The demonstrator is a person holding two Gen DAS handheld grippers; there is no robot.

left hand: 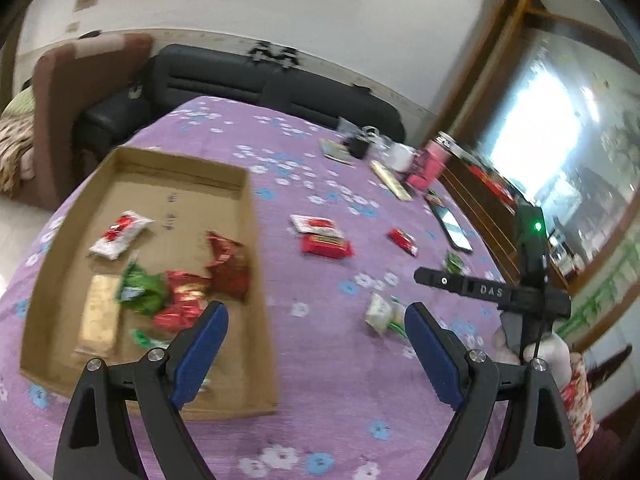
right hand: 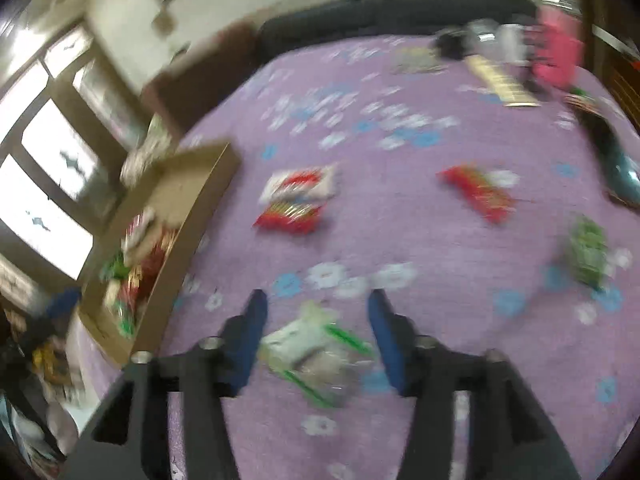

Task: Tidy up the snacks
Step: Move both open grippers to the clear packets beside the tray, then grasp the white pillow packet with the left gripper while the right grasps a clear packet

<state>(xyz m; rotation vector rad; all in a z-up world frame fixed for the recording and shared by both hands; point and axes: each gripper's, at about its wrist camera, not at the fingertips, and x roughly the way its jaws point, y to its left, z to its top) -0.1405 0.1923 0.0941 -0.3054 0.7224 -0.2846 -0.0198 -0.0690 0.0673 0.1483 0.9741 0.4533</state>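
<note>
Across a table spread with a purple flowered cloth (left hand: 328, 360), a shallow cardboard tray (left hand: 256, 264) sits at the left, holding red, green, white and gold snack packets. More lie loose on the cloth: a white-and-red packet (left hand: 316, 225) touching a red packet (left hand: 327, 246), another red one (left hand: 403, 241) further right, a small green one (right hand: 587, 249), and a white-and-green packet (right hand: 308, 350). At the far edge stand a pink tumbler (left hand: 430, 160), a white mug (left hand: 400, 156) and a phone (left hand: 452, 224). Behind the table are a black sofa (left hand: 224, 76), a brown armchair (left hand: 80, 92) and bright windows. The left gripper (left hand: 316, 316) stands wide and empty by the tray's near right corner. The right gripper (right hand: 318, 304) is partly open, the white-and-green packet between its fingers, no pad pressing on it.
</note>
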